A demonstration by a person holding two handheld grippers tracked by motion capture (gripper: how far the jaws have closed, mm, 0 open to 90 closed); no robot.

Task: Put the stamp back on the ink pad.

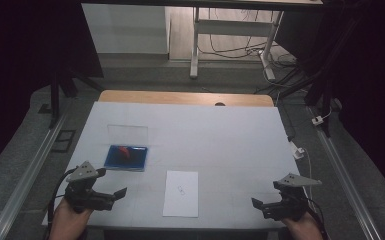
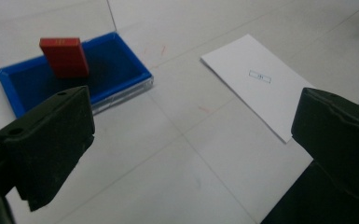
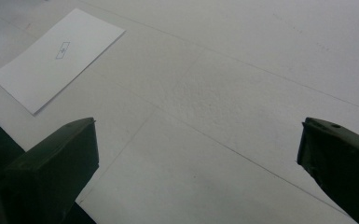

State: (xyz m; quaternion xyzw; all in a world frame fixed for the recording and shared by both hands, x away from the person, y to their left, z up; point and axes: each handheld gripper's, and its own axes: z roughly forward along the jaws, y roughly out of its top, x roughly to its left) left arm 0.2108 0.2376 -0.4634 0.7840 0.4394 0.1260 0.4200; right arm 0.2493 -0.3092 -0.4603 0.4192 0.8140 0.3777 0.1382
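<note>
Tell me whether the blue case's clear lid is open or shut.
Open. The clear lid stands up behind the blue case, and the red block sits uncovered inside it.

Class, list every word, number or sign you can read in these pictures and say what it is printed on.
None can be read.
White sheet of paper: small printed box with marks inside, too small to read.
Red rectangular block in the blue tray: faint marks on its top edge, blurred.
</note>
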